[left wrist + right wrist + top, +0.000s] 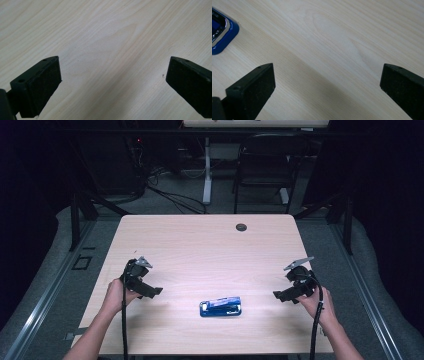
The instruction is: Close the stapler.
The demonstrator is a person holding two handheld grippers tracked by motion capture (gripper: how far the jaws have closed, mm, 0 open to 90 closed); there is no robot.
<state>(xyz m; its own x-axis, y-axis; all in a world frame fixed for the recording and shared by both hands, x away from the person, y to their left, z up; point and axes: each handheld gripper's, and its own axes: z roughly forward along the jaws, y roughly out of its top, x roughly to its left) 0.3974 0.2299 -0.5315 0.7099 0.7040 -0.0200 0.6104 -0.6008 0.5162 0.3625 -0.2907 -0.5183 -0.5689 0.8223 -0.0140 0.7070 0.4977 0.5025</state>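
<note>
Blue case (220,306) lies flat near the table's (200,240) front edge, untouched. Left tool (155,292) and right tool (278,295) both spread, empty, flanking it; grasp not yet begun.

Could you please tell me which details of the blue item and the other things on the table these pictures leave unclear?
- Blue item: too small in the high view to tell what it is; in the right gripper view the left edge leaves just a corner.
- Small dark round thing near the table's far edge: too small in the high view to identify.
- Left gripper and right gripper: jaws wide apart over bare wood; pad surfaces too dark to read.
</note>
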